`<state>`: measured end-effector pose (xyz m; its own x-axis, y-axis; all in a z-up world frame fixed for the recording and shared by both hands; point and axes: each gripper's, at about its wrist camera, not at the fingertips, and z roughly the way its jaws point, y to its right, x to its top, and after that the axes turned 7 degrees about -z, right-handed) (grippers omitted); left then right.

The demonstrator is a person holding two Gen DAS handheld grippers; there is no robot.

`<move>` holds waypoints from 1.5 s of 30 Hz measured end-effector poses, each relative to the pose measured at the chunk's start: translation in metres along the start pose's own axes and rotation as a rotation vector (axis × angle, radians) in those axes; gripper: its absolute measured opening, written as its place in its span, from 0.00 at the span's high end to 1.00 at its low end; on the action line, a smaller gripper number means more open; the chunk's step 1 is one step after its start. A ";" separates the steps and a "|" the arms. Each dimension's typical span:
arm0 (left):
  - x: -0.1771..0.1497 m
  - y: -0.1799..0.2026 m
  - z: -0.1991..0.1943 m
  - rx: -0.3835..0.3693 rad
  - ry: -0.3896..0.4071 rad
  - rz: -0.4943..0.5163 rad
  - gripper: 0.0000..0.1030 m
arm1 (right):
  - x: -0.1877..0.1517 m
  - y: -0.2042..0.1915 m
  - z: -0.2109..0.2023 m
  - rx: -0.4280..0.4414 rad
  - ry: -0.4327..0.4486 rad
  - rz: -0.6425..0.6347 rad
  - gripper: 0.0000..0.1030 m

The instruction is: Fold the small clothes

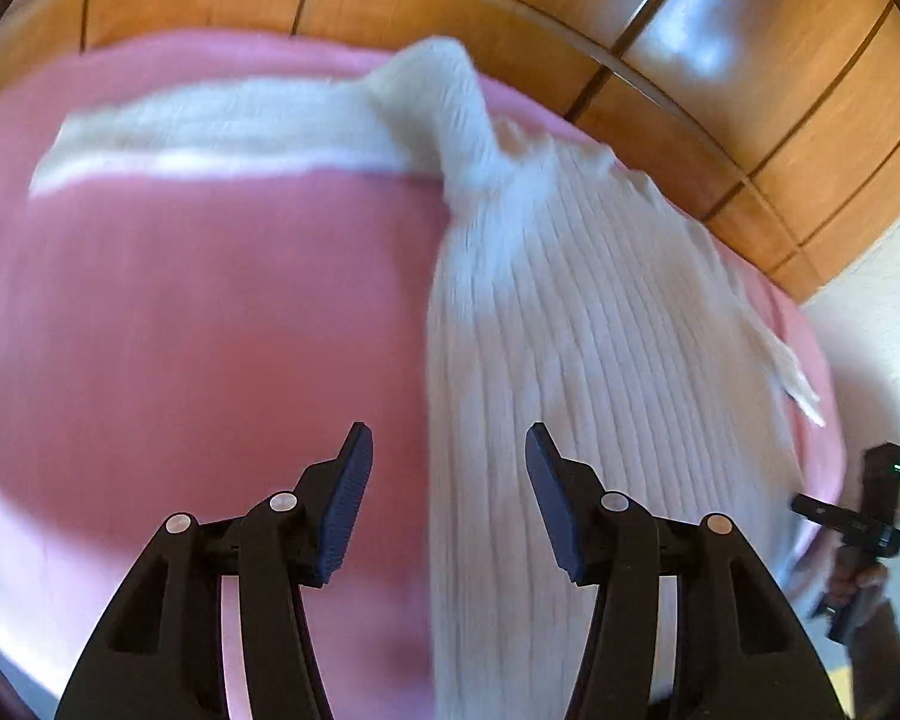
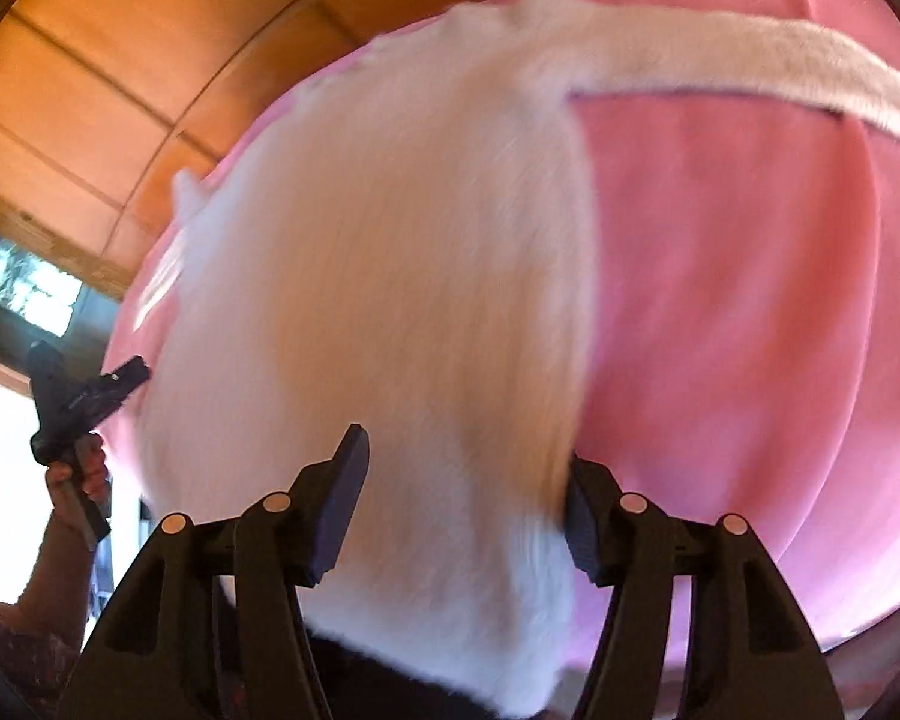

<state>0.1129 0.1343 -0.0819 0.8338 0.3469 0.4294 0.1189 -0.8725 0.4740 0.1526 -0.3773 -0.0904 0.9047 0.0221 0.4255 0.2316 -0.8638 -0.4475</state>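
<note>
Fingers, left gripper (image 1: pixel 449 501): spread apart, nothing between the pads, hovering over the pink cover (image 1: pixel 210 312) just beside the long edge of the white ribbed knit garment (image 1: pixel 570 360). Fingers, right gripper (image 2: pixel 465 507): likewise released; the white knit shows in the gap between them, but the pads do not appear to press it, though blur leaves contact uncertain. Garment: laid flat on the pink cover, body running away from both grippers, one sleeve (image 1: pixel 210 138) stretched sideways across the far part, probably spread so for a fold inward. Surface: pink-covered, soft; bed or desk cannot be told. Beyond: wooden panelled wall (image 1: pixel 750 90). Each wrist view shows the other handheld gripper at its edge.
</note>
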 end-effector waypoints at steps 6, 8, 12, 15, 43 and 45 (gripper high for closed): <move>-0.061 0.001 -0.007 -0.190 -0.086 -0.043 0.49 | -0.015 -0.024 0.009 0.009 -0.041 -0.063 0.87; -0.074 0.011 -0.001 -0.206 -0.102 -0.022 0.82 | -0.011 -0.033 -0.001 -0.013 -0.016 -0.105 0.89; -0.078 0.018 -0.015 -0.247 -0.053 -0.042 0.95 | -0.002 -0.041 -0.046 -0.012 0.106 -0.130 0.90; -0.081 0.023 -0.029 -0.264 -0.045 -0.055 0.95 | -0.009 -0.036 -0.061 -0.061 0.119 -0.130 0.90; 0.175 -0.162 0.023 0.334 0.249 -0.523 0.60 | 0.012 -0.148 0.097 -0.189 0.058 -0.261 0.12; 0.179 -0.167 0.028 0.345 0.238 -0.510 0.60 | 0.012 -0.146 0.101 -0.180 0.052 -0.270 0.04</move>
<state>0.2578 0.3321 -0.1059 0.4900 0.7778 0.3936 0.6662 -0.6254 0.4063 0.1656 -0.1996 -0.0996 0.7989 0.2403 0.5514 0.3892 -0.9055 -0.1693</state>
